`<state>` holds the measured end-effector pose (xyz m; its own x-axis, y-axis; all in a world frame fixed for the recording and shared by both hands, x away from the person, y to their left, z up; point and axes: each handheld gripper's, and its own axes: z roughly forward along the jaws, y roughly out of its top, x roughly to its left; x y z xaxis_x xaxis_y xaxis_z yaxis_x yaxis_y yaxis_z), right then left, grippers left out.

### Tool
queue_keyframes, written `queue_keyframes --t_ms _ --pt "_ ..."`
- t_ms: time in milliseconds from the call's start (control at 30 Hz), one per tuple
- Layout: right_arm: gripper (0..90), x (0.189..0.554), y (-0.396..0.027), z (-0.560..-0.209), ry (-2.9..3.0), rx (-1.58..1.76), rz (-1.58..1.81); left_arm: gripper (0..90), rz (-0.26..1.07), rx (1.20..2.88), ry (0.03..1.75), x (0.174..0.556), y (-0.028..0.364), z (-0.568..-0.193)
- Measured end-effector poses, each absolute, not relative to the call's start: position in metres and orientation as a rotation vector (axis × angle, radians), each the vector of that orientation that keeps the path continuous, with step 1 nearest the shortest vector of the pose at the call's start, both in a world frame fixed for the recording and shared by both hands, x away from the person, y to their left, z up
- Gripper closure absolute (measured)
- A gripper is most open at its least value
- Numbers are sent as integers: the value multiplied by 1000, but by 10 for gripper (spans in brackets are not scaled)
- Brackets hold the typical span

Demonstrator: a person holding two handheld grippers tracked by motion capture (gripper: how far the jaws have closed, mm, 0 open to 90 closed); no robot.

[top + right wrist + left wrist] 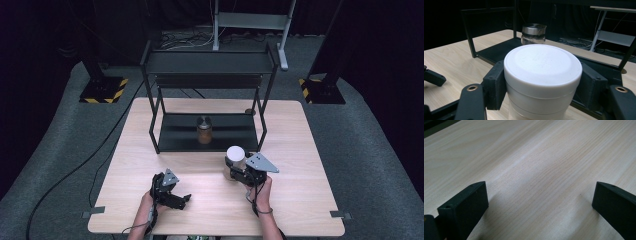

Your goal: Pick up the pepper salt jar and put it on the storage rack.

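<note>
Nearest, our right gripper (541, 100) clamps the white-lidded jar (542, 75); our left gripper (540, 202), jaws apart, hovers over the table (536, 157).

A pale wooden table (150, 150) spreads under both tongs. Beyond them, at its far half, stands a black metal shelf rack (210, 62), open-framed. Grey carpet (50, 165) surrounds the table. Farther back, black stands sit on yellow-and-black striped bases (104, 90), left and right, with a grey metal frame (252, 21) and loose cables (185, 40) between. The surroundings lie in darkness.
</note>
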<state>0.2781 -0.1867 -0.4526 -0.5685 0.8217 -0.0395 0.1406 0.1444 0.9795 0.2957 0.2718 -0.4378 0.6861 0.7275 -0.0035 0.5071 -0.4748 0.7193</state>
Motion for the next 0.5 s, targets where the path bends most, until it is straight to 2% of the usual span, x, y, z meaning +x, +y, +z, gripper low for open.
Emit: queue_keyframes --t_ms 500 --pt "326 280 -188 -447 1837 935 1463 2 397 2179 943 295 272 -438"
